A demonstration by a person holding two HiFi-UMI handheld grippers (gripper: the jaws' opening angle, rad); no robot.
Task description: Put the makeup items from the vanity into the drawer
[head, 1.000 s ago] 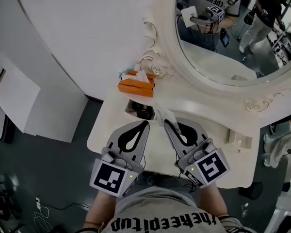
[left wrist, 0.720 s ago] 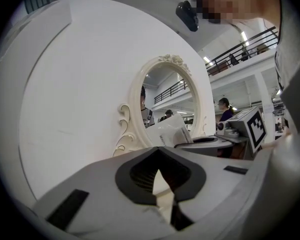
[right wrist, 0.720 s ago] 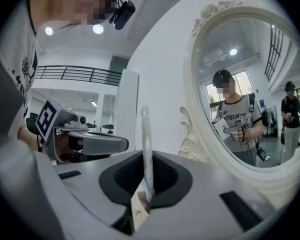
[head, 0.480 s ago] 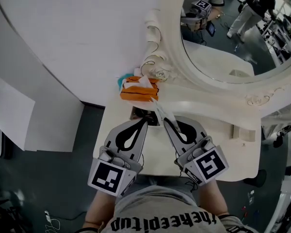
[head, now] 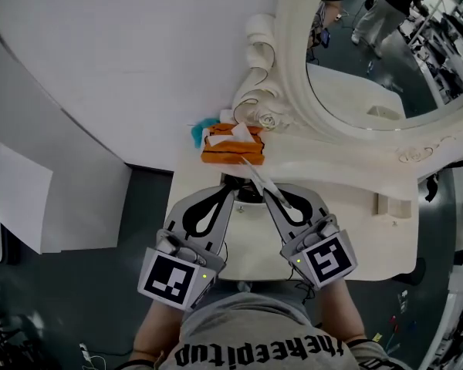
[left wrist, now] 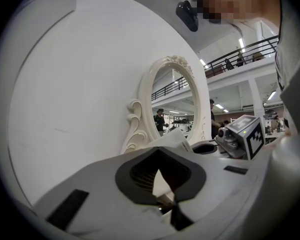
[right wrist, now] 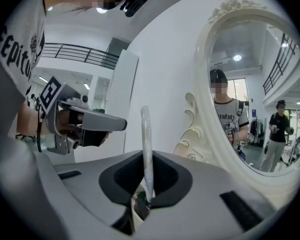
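Head view looks steeply down on a glossy cream counter point(head: 355, 226) with a softly scalloped edge, backed by an oval mirror point(head: 386, 52) in a thick cream frame point(head: 274, 75) carved into scrolls and rosettes. Just beside the frame's lower scroll sits an orange tissue box point(head: 230, 151), boxy and matte, with a crumpled white sheet poking from its top and a scrap of teal point(head: 200, 132) at its far left corner. Both tools are smooth grey plastic with dark teardrop cut-outs, and each carries a black-and-white marker cube at the rear. The right gripper point(head: 267, 194) has its fingers pinching a flat white sachet point(head: 255, 176), a thin, slightly glossy strip that juts forward from the tips toward the tissue box, above the counter. In the right gripper view the sachet appears edge-on as a narrow pale blade rising upright from the closed dark pads. The left gripper point(head: 230, 196), just beside it on the left, has its fingers pressed together on nothing; in the left gripper view the tips meet below the diamond-shaped opening. A small dark patch shows on the counter just beyond both tips, but what it is cannot be made out.
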